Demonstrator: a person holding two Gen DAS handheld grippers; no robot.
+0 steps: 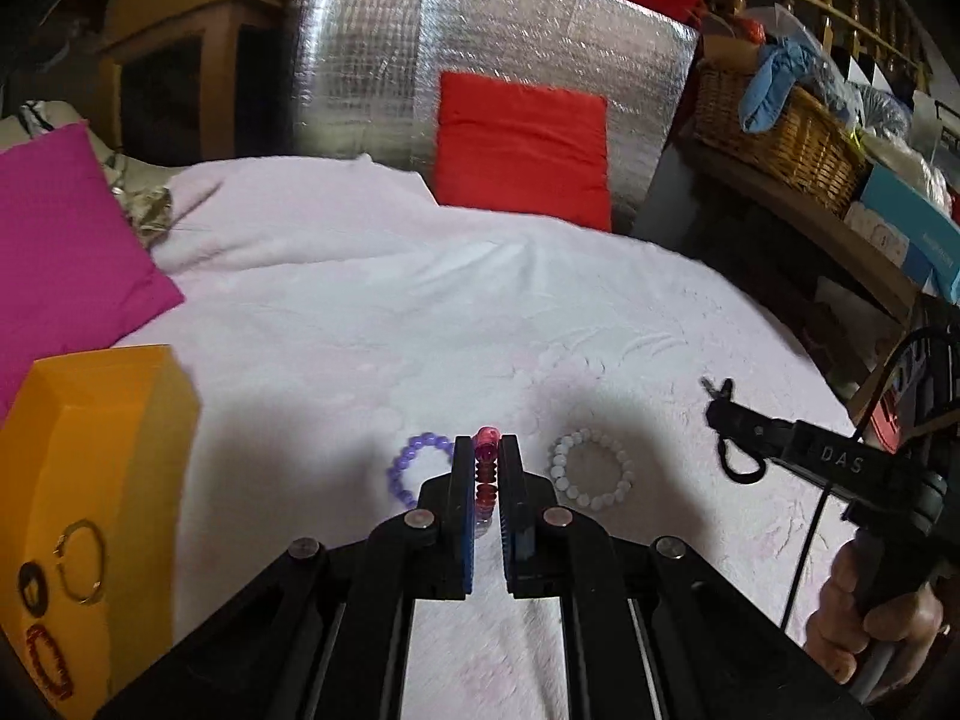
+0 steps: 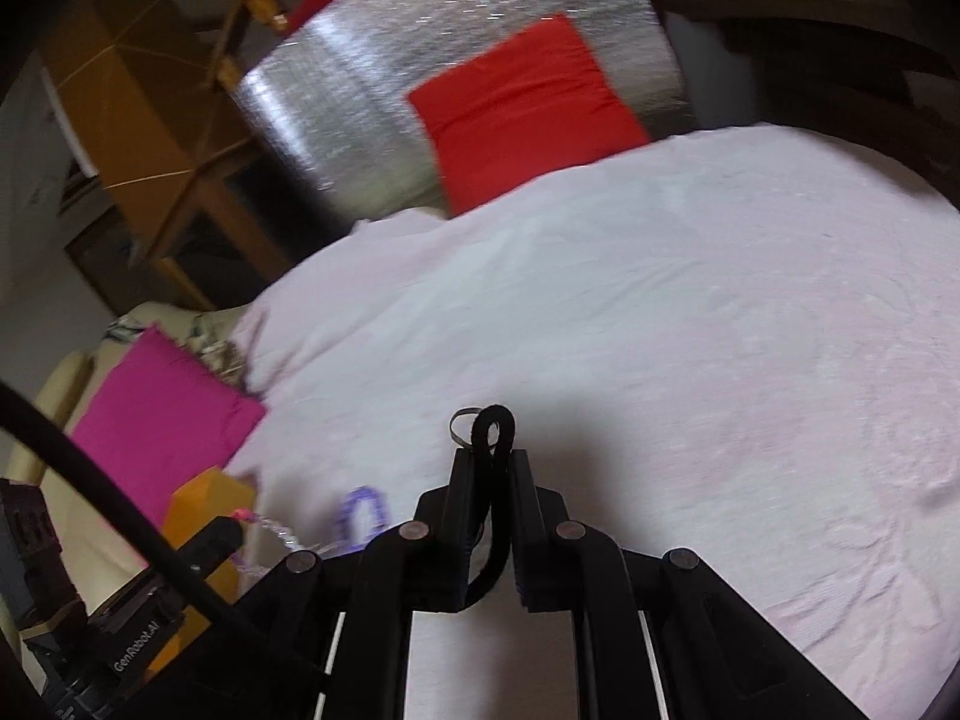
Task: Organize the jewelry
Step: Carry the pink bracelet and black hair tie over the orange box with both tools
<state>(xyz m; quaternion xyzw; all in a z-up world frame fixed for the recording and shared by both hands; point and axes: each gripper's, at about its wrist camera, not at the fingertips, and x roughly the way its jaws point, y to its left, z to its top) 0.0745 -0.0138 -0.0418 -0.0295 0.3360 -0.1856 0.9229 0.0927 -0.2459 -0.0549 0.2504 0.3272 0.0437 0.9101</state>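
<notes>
My left gripper [image 1: 486, 443] is shut on a red and pink bead bracelet [image 1: 485, 471], held just above the white blanket [image 1: 420, 312]. On the blanket below lie a purple bead bracelet [image 1: 413, 468] to its left and a white bead bracelet [image 1: 591, 468] to its right. An orange box [image 1: 108, 456] at the left edge carries a gold hoop [image 1: 81, 561], a black ring [image 1: 30, 585] and a dark red bracelet [image 1: 48, 660]. My right gripper [image 2: 489, 455] is shut on a black cord with a metal ring [image 2: 492, 429]; it also shows at the right, [image 1: 717, 399].
A pink cushion [image 1: 60, 240] lies at the left, and a red cushion [image 1: 522, 144] leans on a silver foil panel [image 1: 480, 30] behind the bed. To the right, a shelf holds a wicker basket [image 1: 780, 144] and boxes. A hand [image 1: 870, 618] grips the right handle.
</notes>
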